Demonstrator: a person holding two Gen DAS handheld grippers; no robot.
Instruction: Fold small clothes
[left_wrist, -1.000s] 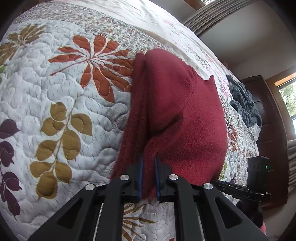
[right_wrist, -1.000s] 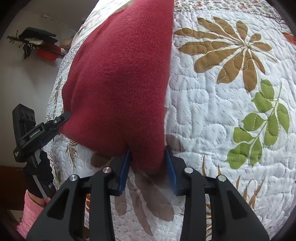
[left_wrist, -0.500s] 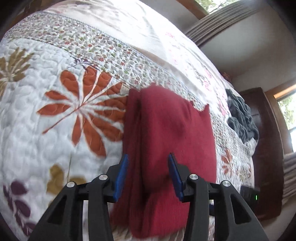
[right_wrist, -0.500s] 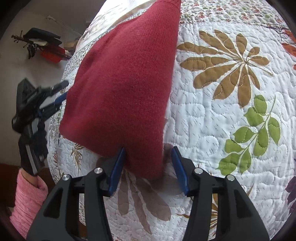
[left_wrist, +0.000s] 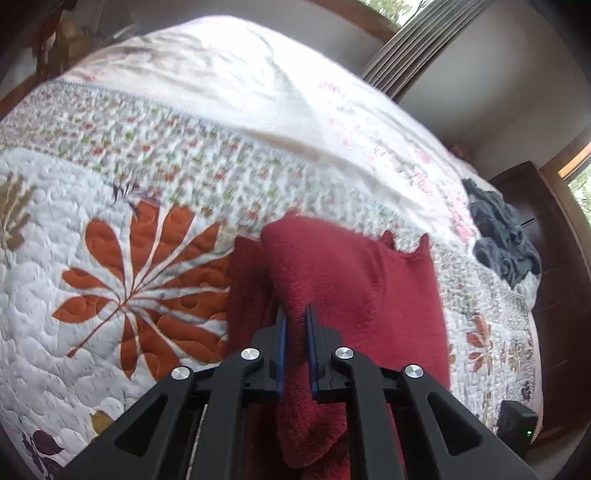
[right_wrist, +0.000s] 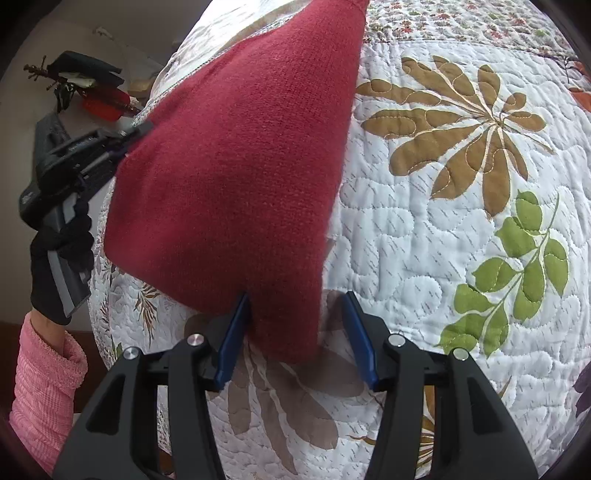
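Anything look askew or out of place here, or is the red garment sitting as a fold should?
Mostly fine. The red garment lies on the quilt with its left layers offset, a darker strip showing beside the top fold. A dark grey garment sits crumpled, unfolded, near the far bed edge.

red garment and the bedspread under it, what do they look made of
Red folded garment: likely fleece or brushed knit, matte, with a fuzzy napped surface. White floral quilted bedspread: probably cotton, matte, with puffy stitched channels and leaf shapes that may be printed or appliquéd.
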